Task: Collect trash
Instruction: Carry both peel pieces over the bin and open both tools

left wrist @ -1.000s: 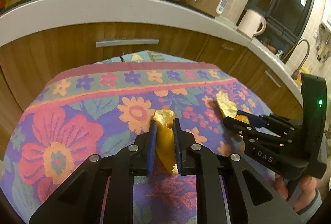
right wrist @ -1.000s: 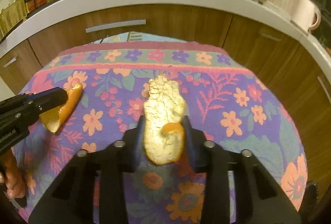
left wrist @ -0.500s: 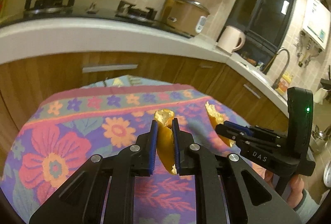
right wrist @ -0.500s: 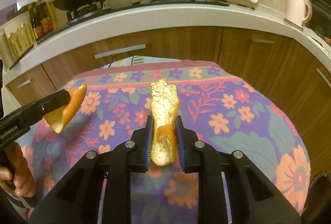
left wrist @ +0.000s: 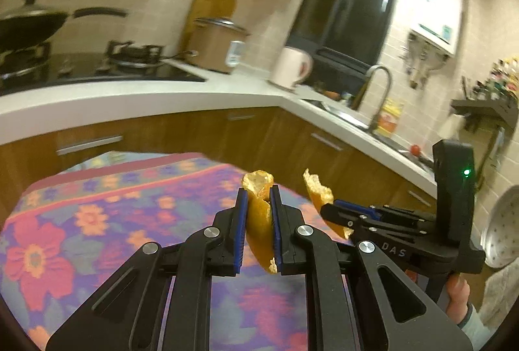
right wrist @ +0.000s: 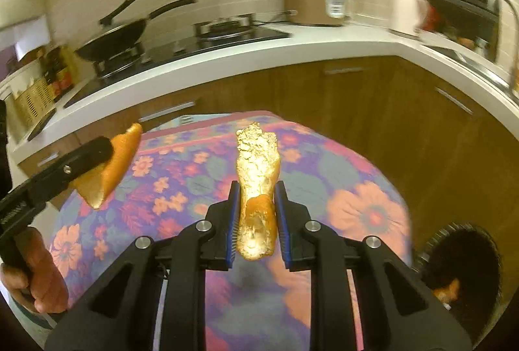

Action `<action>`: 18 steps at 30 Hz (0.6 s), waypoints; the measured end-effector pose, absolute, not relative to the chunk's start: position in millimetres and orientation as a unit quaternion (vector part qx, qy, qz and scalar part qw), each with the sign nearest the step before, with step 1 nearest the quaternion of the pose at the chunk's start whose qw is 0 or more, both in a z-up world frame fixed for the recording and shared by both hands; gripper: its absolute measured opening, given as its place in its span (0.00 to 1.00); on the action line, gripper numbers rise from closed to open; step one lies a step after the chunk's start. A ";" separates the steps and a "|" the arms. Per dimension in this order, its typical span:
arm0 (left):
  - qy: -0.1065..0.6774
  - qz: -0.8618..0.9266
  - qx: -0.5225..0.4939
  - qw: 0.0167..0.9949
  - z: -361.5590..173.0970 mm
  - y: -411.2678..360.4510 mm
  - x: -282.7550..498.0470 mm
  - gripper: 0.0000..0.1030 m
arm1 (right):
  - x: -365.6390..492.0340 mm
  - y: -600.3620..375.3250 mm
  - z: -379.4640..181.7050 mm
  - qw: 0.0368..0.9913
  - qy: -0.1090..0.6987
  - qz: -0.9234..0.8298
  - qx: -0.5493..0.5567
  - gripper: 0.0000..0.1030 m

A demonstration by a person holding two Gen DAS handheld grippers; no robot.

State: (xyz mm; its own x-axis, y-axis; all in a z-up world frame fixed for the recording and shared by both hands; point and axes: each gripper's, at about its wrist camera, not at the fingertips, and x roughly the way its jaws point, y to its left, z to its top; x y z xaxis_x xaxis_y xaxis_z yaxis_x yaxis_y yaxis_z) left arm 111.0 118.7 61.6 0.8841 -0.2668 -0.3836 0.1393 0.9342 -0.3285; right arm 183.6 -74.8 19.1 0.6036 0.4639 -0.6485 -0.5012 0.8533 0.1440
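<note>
My left gripper [left wrist: 257, 211] is shut on a curled orange peel [left wrist: 258, 218], held in the air above the flowered tablecloth [left wrist: 97, 221]. My right gripper [right wrist: 256, 202] is shut on a longer orange peel [right wrist: 258, 169] with its pale inner side showing, also lifted off the table. In the left wrist view the right gripper [left wrist: 327, 210] sits to the right with its peel [left wrist: 319, 192]. In the right wrist view the left gripper [right wrist: 107, 146] is at the left with its peel [right wrist: 113, 166]. A black mesh bin [right wrist: 464, 266] at lower right holds an orange scrap [right wrist: 449, 289].
A white kitchen counter [left wrist: 129, 95] with wooden cabinets [right wrist: 373, 91] curves behind the table. On it stand a wok [left wrist: 29, 23], a stove [left wrist: 136, 52], a rice cooker [left wrist: 217, 46] and a pink kettle [left wrist: 292, 65]. A sink tap [left wrist: 379, 91] is at the right.
Both grippers have risen and turned right with their peels, lifting them well above the tablecloth. The black bin has come into the right wrist view.
</note>
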 end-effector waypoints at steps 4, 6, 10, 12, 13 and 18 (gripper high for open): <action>0.211 -0.140 -0.136 0.958 69.0 76.9 112.1 0.11 | 177.1 -128.6 23.0 0.906 0.349 0.238 0.000 0.18; 0.211 -0.160 -0.130 0.955 71.0 51.3 115.8 0.11 | 172.9 -160.0 24.7 0.915 0.343 0.214 0.010 0.18; 0.211 -0.189 -0.120 0.951 69.6 3.8 122.9 0.11 | 163.4 -210.9 25.9 0.926 0.331 0.179 0.017 0.18; 0.215 -0.205 -0.122 0.947 65.5 -23.2 127.9 0.11 | 160.9 -229.8 25.0 0.930 0.331 0.162 0.015 0.18; 0.217 -0.211 -0.122 0.945 63.5 -33.2 129.4 0.11 | 160.1 -240.2 23.7 0.930 0.332 0.155 0.016 0.18; 0.245 -0.239 -0.115 0.933 45.1 -91.3 142.8 0.12 | 158.3 -301.7 8.6 0.932 0.342 0.113 0.040 0.18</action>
State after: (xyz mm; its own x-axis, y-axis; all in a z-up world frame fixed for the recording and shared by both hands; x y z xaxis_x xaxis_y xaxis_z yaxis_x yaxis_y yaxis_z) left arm 142.8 -91.3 45.1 0.7660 -0.5018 -0.4019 0.3894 0.8595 -0.3310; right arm 158.3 -301.7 8.6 0.7401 0.2382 -0.6289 -0.1830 0.9712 0.1524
